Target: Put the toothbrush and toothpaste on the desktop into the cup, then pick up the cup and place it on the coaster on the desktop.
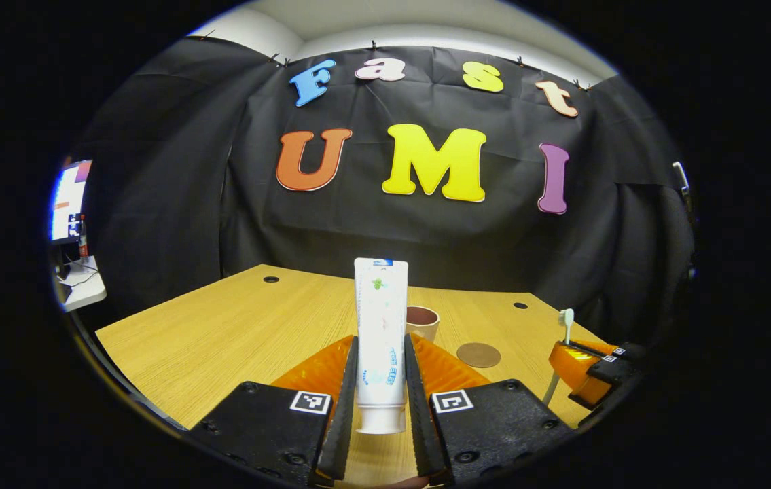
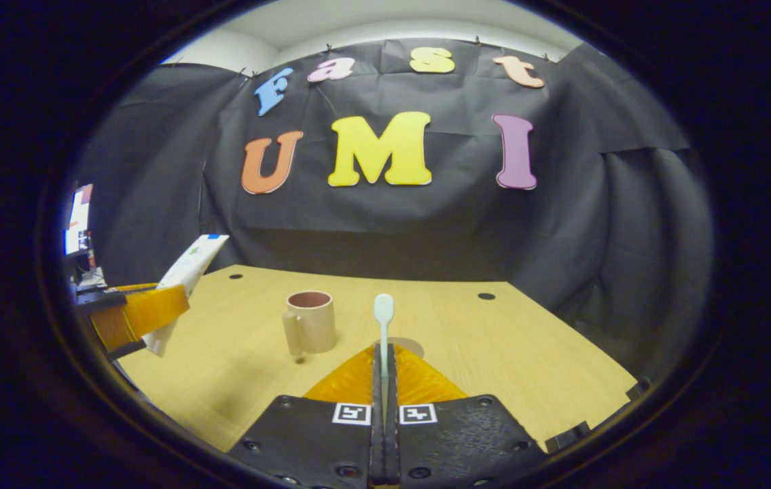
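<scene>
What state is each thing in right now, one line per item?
Toothpaste: upright, cap down, clamped in left hand-held gripper.
Toothbrush: head up, clamped in right hand-held gripper.
Cup: upright on desktop, empty.
Coaster: flat, bare.

Toothpaste point(image 1: 381, 343): flanks covered by the fingers of the left tongs point(image 1: 381, 380); print too small to make out.

Cup point(image 1: 422, 322): left part hidden behind the toothpaste in the left gripper view; interior dark, contents not discernible in either view.

Coaster point(image 2: 411, 345): mostly hidden behind the right tongs point(image 2: 384, 390) and the toothbrush point(image 2: 383, 326) in the right gripper view, just a sliver exposed.

Toothbrush: lower handle buried between the pressed fingers; bristles too small to resolve.

Worktop point(image 2: 528, 367): near edge cut off by the tong bodies.

Screen point(image 1: 67, 200): at the far left rim, distorted and partly cut off.
</scene>
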Available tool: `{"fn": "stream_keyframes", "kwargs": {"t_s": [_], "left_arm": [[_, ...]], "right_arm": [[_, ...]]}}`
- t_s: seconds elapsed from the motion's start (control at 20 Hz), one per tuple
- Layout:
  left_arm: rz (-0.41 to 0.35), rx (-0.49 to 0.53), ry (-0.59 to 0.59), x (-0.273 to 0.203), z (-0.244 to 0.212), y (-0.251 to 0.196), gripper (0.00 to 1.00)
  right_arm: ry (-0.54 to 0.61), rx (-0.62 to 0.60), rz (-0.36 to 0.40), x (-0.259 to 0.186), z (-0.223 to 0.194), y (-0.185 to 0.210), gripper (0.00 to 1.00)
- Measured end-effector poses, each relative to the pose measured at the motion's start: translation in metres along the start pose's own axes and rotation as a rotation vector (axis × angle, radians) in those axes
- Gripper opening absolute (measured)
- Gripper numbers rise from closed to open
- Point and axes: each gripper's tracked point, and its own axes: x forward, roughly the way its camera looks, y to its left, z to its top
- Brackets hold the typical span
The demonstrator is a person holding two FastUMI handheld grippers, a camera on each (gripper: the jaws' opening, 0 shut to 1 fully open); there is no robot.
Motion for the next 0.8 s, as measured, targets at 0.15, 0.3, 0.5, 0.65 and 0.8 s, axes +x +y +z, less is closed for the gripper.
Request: {"fn": "stream_keyframes", "kwargs": {"t_s": [0.15,0.3,0.5,0.65,0.8], "left_arm": [[-0.026,-0.010,-0.005,0.002,0.000,-0.005,0.40],[-0.043,-0.005,0.000,0.004,0.001,-0.006,0.40],[-0.021,0.009,-0.030,0.025,0.009,0.000,0.40],[-0.038,0.011,-0.033,0.057,0.021,-0.006,0.40],[-0.055,0.044,-0.042,0.089,0.040,-0.014,0.40]], "right_arm": [[-0.030,0.010,0.002,-0.004,0.008,0.002,0.01],[-0.038,0.022,-0.019,-0.005,0.011,-0.006,0.01],[-0.050,0.092,-0.053,0.001,0.015,-0.023,0.00],[-0.056,0.085,-0.060,0.002,0.019,-0.029,0.00],[-0.072,0.077,-0.073,-0.002,0.022,-0.034,0.00]]}}
